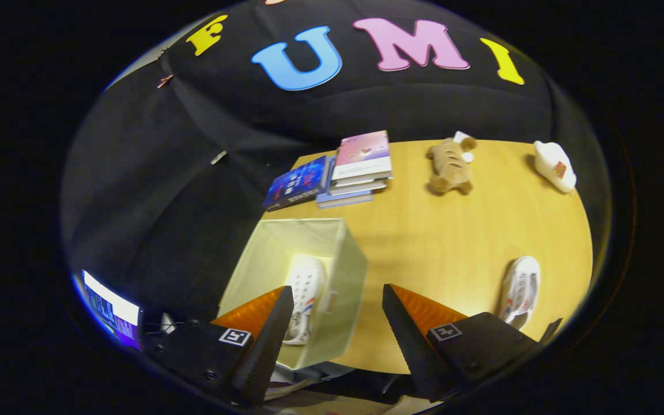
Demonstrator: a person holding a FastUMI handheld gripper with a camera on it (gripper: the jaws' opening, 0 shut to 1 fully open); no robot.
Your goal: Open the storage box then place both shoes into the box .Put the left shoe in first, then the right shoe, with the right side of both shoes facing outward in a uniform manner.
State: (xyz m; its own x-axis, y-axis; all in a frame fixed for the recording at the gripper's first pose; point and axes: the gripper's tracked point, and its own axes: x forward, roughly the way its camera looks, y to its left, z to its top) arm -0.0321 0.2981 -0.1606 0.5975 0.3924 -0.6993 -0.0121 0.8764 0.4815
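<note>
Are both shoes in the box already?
No: one shoe lies in the open box, the other shoe sits on the table; the gripper is open, empty.

Wooden table [436, 242]: storage box [343, 288], shoe [521, 291], books [355, 173], plush toy [450, 164].

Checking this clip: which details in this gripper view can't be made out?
- White sneaker inside the pale fabric storage box: heel end hidden behind one finger of the open tongs; which side faces outward is unclear.
- Second white sneaker on the wooden table: lower end covered by the other finger; left or right is too small to tell.
- White object at the table's far corner: too small to identify.
</note>
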